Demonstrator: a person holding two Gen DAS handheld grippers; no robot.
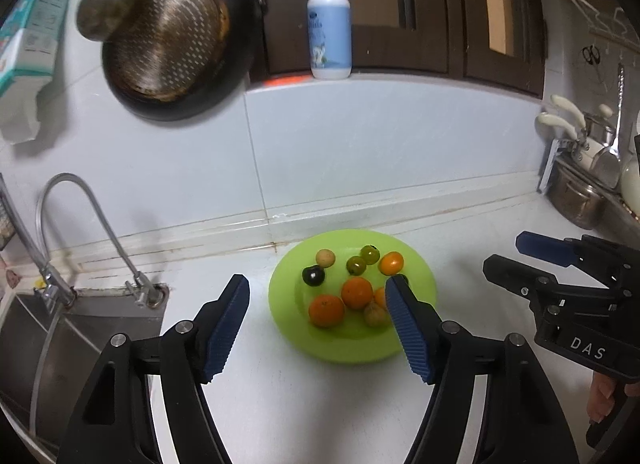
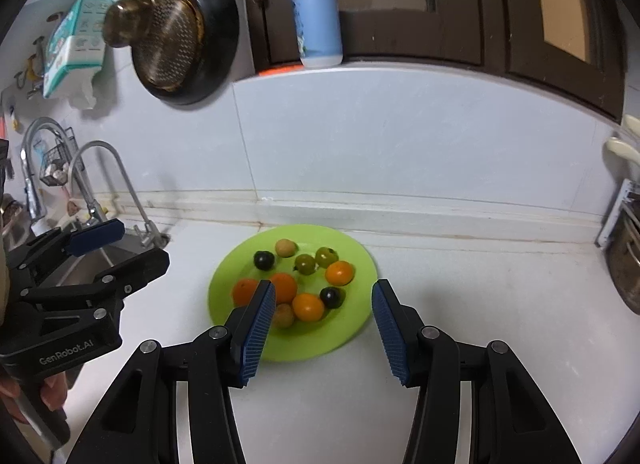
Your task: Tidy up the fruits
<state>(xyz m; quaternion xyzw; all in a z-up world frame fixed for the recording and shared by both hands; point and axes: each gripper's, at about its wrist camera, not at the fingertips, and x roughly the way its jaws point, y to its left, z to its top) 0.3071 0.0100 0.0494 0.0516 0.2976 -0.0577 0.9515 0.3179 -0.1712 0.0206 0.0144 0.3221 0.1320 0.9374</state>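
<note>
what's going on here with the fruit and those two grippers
A person holds a two-finger gripper in each hand over a white kitchen counter. Both the left gripper and the right gripper have open jaws with nothing between them, and they hover above a green plate. The plate holds small fruits: oranges, two green ones, two dark ones and two tan ones. No fruit lies on the visible counter, so the sorting looks finished or close to it.

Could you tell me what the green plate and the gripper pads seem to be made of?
The green plate looks like glossy plastic or melamine: uniform lime colour and soft sheen. The blue pads look like matte ribbed rubber, with fine ridges and no shine.
</note>
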